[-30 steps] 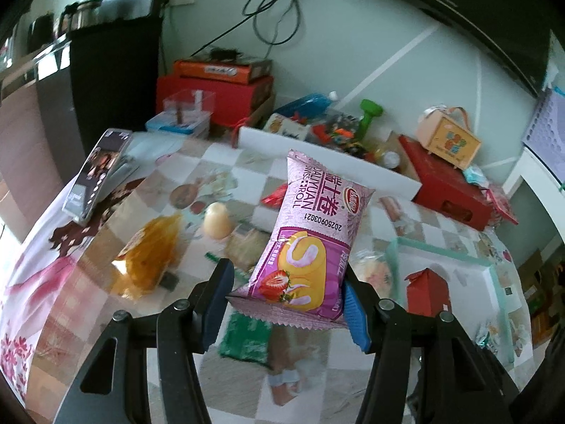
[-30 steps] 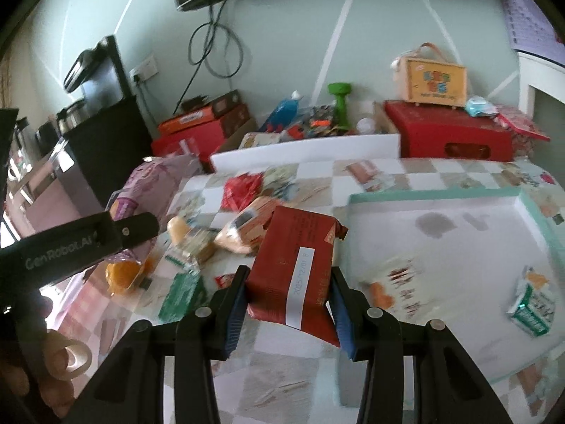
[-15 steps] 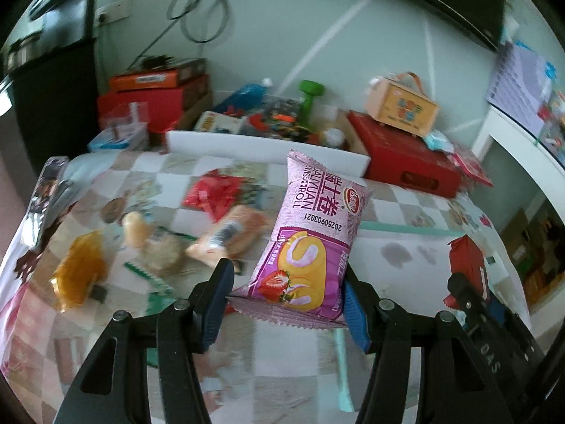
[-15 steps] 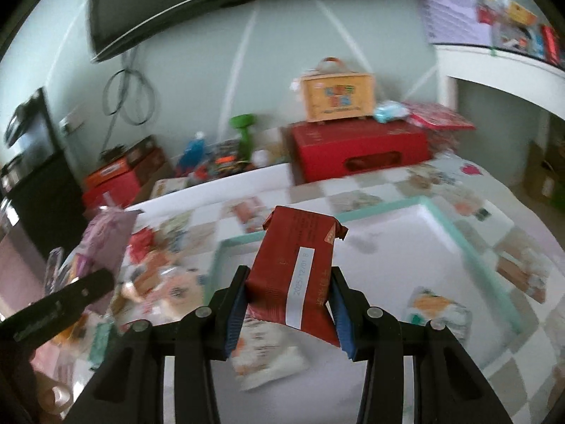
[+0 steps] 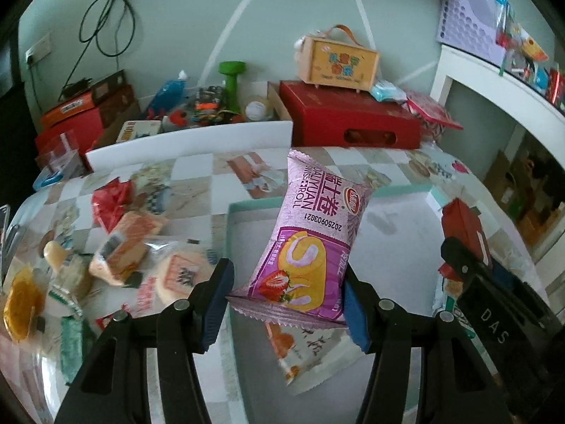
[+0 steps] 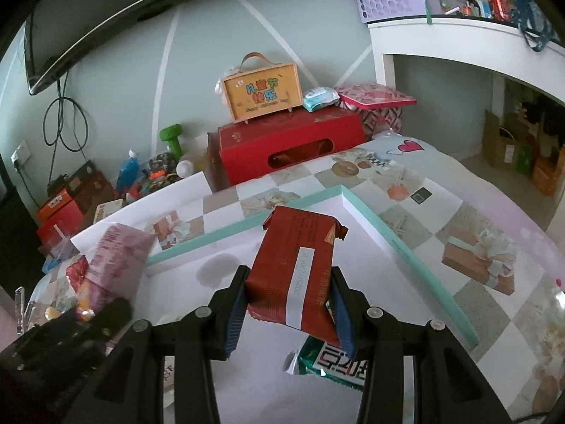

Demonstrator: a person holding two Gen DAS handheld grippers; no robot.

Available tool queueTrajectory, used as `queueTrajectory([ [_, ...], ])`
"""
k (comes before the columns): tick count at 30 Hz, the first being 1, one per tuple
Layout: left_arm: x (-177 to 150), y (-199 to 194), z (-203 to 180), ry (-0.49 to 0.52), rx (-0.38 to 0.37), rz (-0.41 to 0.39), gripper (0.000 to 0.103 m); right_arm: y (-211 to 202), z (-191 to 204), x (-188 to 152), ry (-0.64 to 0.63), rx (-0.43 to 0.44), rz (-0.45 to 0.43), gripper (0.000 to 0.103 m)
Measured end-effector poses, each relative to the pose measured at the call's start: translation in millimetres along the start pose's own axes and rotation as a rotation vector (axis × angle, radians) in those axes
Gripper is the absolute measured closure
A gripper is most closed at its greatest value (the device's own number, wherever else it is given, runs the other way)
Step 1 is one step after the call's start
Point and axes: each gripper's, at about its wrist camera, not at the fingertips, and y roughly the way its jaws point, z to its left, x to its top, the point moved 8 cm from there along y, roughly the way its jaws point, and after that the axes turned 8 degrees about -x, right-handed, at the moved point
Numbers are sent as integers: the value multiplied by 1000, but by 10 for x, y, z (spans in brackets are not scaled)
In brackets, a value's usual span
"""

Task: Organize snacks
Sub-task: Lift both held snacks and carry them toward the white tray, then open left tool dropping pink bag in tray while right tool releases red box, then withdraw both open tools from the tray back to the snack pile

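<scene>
My left gripper (image 5: 286, 300) is shut on a pink Swiss roll packet (image 5: 310, 247) and holds it above the white tray with a teal rim (image 5: 247, 208). My right gripper (image 6: 287, 311) is shut on a dark red snack packet (image 6: 296, 268), above the same tray (image 6: 381, 233). The right gripper with its red packet (image 5: 462, 226) shows at the right of the left wrist view. The pink packet (image 6: 113, 261) shows at the left of the right wrist view. A green and white packet (image 6: 335, 364) lies in the tray under the right gripper. An orange and white packet (image 5: 300, 349) lies under the left one.
Several loose snacks (image 5: 120, 251) lie on the checked tablecloth left of the tray. A white board (image 5: 190, 141), a red box (image 5: 349, 120) and a yellow carry box (image 5: 339, 60) stand behind the table. A white shelf (image 6: 459, 42) is at the right.
Both grippers have swung right from the loose snack pile to above the tray, each still holding its packet. The right gripper has moved further over the tray's right part.
</scene>
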Motion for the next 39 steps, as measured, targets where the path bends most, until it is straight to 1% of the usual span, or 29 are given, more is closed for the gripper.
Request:
queueTrajectory([
  [10,68,223,-23,9,5,2,43,212,19,-30,4,-5,34,56],
  [17,7,345,11,-1,7,39,43,294,39,-74,-1,-7,58,56],
  [22,11,327,-1,-4,1,41,43,278,59,-78,-13,-10,54,56],
  [26,13,309,18,-20,0,56,38,278,82,-87,-29,-17,56,55],
  [36,66,199,68,-30,13,49,37,238,124,-77,-61,-29,44,55],
  [37,69,189,73,-31,15,50,36,237,121,-74,-61,-33,44,54],
  [39,68,179,86,-36,26,56,32,236,108,-72,-58,-43,44,48],
])
